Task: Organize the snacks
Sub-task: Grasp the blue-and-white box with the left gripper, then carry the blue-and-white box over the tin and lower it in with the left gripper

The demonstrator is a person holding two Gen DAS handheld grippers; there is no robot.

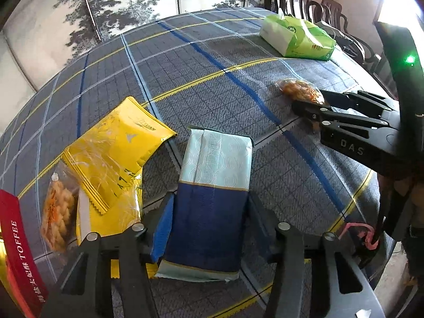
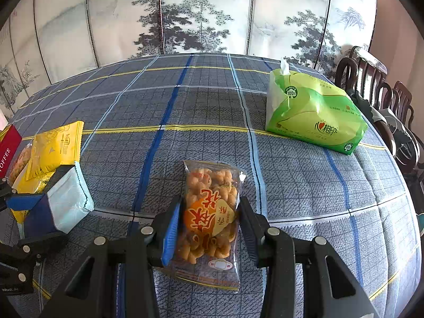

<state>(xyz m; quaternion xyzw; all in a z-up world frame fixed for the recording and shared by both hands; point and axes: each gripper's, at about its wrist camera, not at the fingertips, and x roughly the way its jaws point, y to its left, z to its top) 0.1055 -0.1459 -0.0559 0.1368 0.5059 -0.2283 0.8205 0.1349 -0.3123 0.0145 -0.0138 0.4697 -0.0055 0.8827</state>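
The blue-and-pale packet [image 1: 212,206] lay on the table [image 1: 212,84] at the near left, just beside the pile of yellow packets [image 1: 116,153] and the red toffee box [image 1: 18,251] at the far left edge. My left hand-held gripper [image 1: 209,228] straddled its dark blue end, jaws narrowed until both pads seemed to press its sides, so I judged it gripped. To do this well, I thought I should lift it straight up before carrying it to the pile, keeping the squeeze light, since the wrapper looked soft and could crumple or slip.

Well to the right, the clear bag of fried twists [image 2: 212,212] rested flat on the cloth. My right hand-held gripper [image 2: 209,228] stood partly closed around its middle, the blue pad on the left against the bag and the right one at its edge, holding it. A second twist bag [image 1: 57,209] sat tucked in the left pile, so I reckoned this one belonged beside it. The green tissue pack [image 2: 312,114] lay far right, apart from everything
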